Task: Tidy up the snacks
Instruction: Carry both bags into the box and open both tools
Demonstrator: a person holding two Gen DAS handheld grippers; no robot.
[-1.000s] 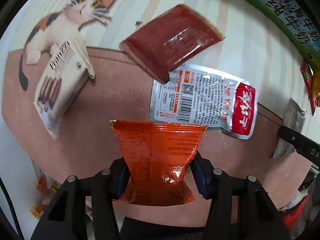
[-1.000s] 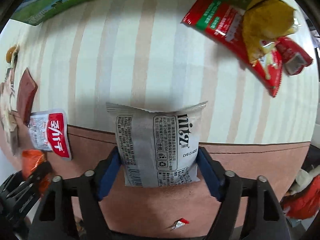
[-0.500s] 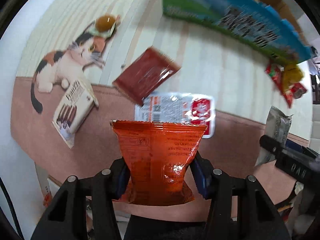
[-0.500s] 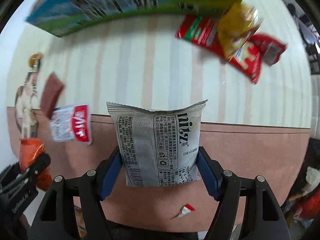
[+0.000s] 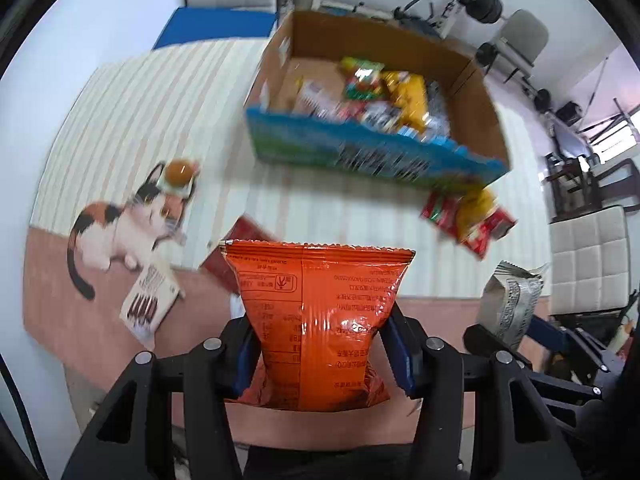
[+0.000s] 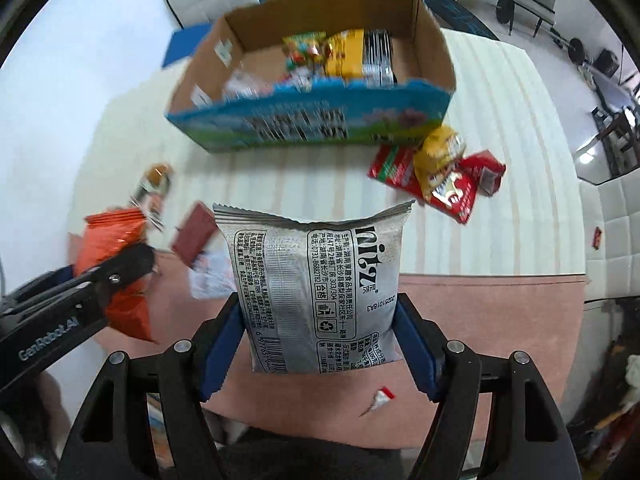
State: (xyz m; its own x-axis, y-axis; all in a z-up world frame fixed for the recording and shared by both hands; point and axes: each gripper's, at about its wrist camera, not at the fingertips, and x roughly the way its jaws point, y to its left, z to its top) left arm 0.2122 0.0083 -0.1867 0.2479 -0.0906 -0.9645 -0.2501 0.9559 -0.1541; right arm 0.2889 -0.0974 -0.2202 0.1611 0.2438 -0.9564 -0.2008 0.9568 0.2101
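My left gripper [image 5: 320, 352] is shut on an orange snack bag [image 5: 316, 316] and holds it high above the mat. My right gripper [image 6: 318, 344] is shut on a grey-white snack packet [image 6: 316, 288], also lifted. An open cardboard box [image 5: 472, 80] with a blue printed front, holding several snacks, stands at the far side of the mat; it also shows in the right wrist view [image 6: 436, 52]. The right gripper's packet shows in the left wrist view [image 5: 510, 304]; the orange bag shows in the right wrist view [image 6: 112, 252].
On the striped mat lie a dark red packet [image 6: 194, 236], a brown-and-white wafer box [image 5: 150, 304], and a pile of red and yellow packets [image 6: 440, 176] right of the box. A small torn wrapper [image 6: 378, 396] lies near me. Chairs and gym gear stand beyond.
Both grippers have risen and tilted up with their packets still held. The box's open top and the room behind have come into view; the mat looks farther away.
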